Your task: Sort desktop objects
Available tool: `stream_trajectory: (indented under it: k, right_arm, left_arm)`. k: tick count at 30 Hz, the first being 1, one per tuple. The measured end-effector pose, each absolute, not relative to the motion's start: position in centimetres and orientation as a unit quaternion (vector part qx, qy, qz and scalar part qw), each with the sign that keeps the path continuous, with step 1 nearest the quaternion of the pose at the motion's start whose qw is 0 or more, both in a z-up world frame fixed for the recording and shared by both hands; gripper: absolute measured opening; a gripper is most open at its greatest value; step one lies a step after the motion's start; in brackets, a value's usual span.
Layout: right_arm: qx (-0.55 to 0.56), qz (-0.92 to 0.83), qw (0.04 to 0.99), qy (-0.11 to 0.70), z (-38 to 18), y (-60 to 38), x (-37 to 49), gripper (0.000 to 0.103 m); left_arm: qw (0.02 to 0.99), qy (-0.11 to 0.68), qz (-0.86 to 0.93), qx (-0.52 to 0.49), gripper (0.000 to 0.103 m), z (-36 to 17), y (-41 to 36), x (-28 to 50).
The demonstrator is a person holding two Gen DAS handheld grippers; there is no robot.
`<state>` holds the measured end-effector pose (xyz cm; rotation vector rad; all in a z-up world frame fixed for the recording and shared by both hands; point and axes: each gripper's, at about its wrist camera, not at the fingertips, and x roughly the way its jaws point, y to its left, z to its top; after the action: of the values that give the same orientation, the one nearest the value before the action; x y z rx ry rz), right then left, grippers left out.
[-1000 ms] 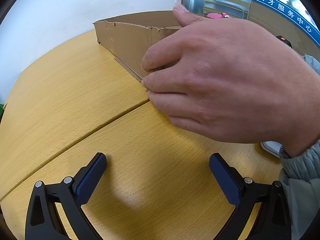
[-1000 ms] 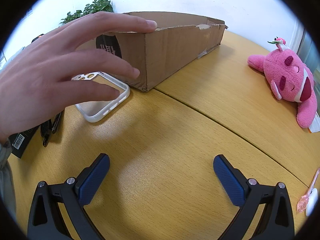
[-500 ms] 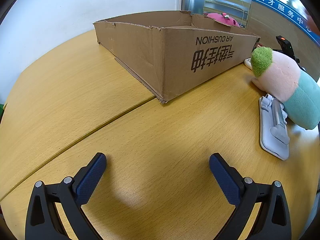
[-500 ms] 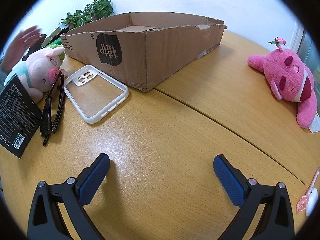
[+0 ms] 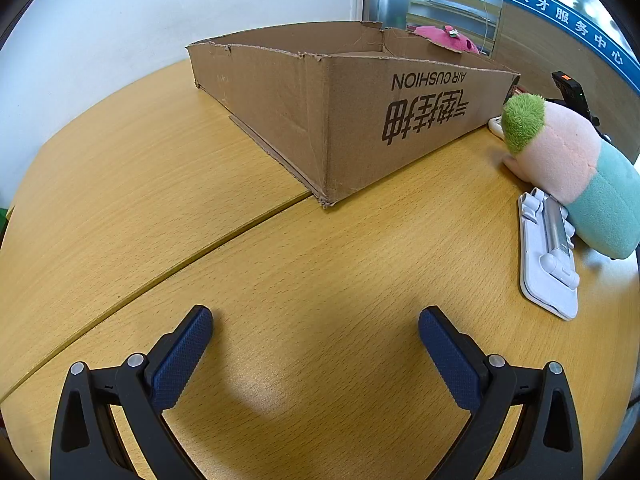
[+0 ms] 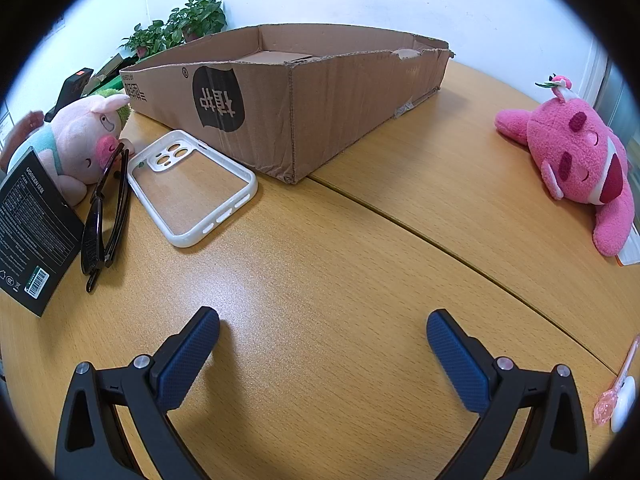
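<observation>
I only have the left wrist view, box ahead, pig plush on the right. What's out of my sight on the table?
Observer: A clear phone case with a white rim lies flat by the box's near corner.
Operator: Anything beside it?
Observer: Folded dark glasses, between the case and a black packet.
Operator: And past the box?
Observer: A pink plush bear lies on the table, apart from the box.

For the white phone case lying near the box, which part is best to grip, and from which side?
Probably grip the phone case by its near long rim, coming from above with the right gripper. It lies flat and open side up, so one finger can go inside and one outside. The sunglasses crowd the far-left edge.
</observation>
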<state>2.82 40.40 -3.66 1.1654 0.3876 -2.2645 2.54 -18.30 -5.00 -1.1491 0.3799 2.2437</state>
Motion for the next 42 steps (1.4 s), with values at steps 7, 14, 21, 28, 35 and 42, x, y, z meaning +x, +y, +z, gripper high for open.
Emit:
stream_trajectory:
  k: [7,14,21,28,35,42]
  right_arm:
    - [0.434,-0.844,0.279,0.145,-3.7,40.4,2.8,0.103]
    - [0.434,-0.844,0.279,0.145,-3.7,40.5,2.9,0.103]
    - [0.434,-0.844,0.28,0.145,-3.6,40.5,2.8,0.103]
    - [0.434,-0.844,0.28,0.145,-3.7,40.5,2.9,0.103]
    - [0.435,-0.845,0.277,0.144,-3.6,40.5,2.8,0.103]
    - [0.446,-0.869,0.192,0.098,-3.7,40.2,3.8,0.103]
  left_arm:
    - [0.292,0.143,0.842,-0.431,0.103,-5.0,-18.3,2.6]
    - [0.239,0.116,0.859,-0.438,0.103,-5.2,-17.8,2.5]
    - [0.195,0.094,0.87,-0.443,0.103,-6.2,-16.6,2.0]
    - [0.194,0.093,0.871,-0.443,0.103,-6.3,-16.4,1.6]
    - [0.169,0.052,0.897,-0.405,0.103,-4.1,-15.8,5.5]
    - [0.195,0.032,0.926,-0.321,0.103,1.4,-10.7,11.4]
